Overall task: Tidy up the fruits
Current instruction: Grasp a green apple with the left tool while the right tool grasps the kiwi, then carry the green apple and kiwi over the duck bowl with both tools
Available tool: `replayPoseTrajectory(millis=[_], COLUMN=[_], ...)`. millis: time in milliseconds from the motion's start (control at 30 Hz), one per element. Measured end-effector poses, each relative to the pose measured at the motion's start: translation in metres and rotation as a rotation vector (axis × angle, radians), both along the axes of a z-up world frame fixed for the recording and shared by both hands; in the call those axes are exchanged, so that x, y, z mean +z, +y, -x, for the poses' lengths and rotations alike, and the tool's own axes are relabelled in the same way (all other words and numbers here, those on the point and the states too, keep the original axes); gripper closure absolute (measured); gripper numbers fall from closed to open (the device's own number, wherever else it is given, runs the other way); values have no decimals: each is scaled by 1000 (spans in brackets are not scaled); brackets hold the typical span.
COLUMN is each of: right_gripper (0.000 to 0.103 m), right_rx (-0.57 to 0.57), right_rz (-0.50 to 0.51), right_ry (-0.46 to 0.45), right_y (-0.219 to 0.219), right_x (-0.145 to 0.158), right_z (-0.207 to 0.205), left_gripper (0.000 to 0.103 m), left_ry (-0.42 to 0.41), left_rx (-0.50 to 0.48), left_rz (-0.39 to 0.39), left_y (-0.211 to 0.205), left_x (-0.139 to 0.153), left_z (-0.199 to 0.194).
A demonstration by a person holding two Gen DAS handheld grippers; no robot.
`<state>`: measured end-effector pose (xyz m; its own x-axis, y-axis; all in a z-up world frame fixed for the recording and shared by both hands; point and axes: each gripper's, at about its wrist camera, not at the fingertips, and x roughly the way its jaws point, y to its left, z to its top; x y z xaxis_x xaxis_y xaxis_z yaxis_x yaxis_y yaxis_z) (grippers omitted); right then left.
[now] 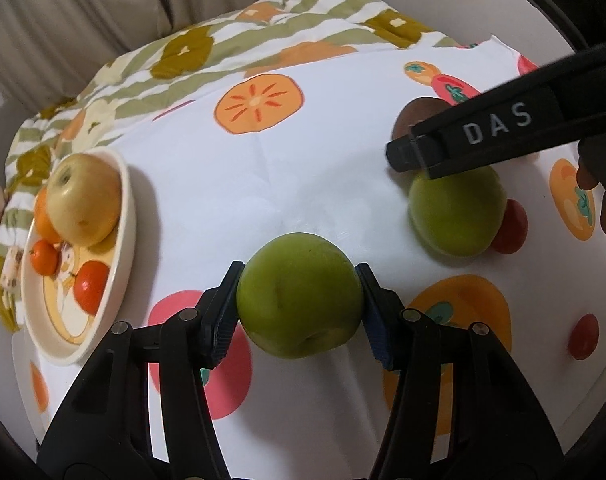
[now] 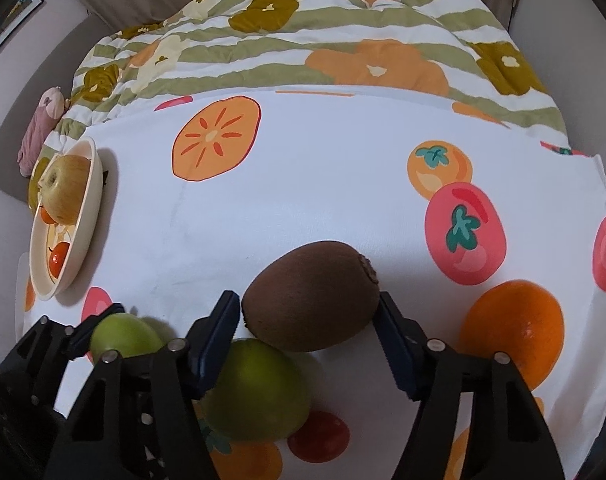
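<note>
Fruit-sorting at pickup: left gripper (image 1: 299, 300) clamps a green apple (image 1: 300, 295) at lower centre, right gripper (image 2: 309, 320) closes around a kiwi (image 2: 311, 296), pad contact unclear; next, likely carrying both to the plate (image 1: 129, 216) at left.

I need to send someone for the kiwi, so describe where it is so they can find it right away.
On the white fruit-print cloth, look well away from the cream plate, on the side with the orange. The kiwi lies between the right gripper fingers, touching a green apple. It is the only brown, fuzzy, egg-shaped fruit.
</note>
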<state>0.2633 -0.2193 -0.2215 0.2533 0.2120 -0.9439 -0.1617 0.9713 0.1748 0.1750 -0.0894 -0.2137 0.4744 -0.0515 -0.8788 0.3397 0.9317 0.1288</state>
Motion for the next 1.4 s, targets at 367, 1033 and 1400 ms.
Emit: replayPoseTrajectory(millis=[367,1033,1400], right_gripper=[43,43,43], right_rx=[0,47,77], right_rz=[-7,-83,-132], right_ry=[-45,-178,-196], right_y=[0,55,131], right_x=[10,95,114], right_z=[3,24,35], left_gripper=[44,44,44], left_ry=[-26,-118,-118], left_rx=[51,153,175], left_rz=[11,2,-11], left_y=[20,109,187], left_x=[15,88,99], left_z=[2,19,12])
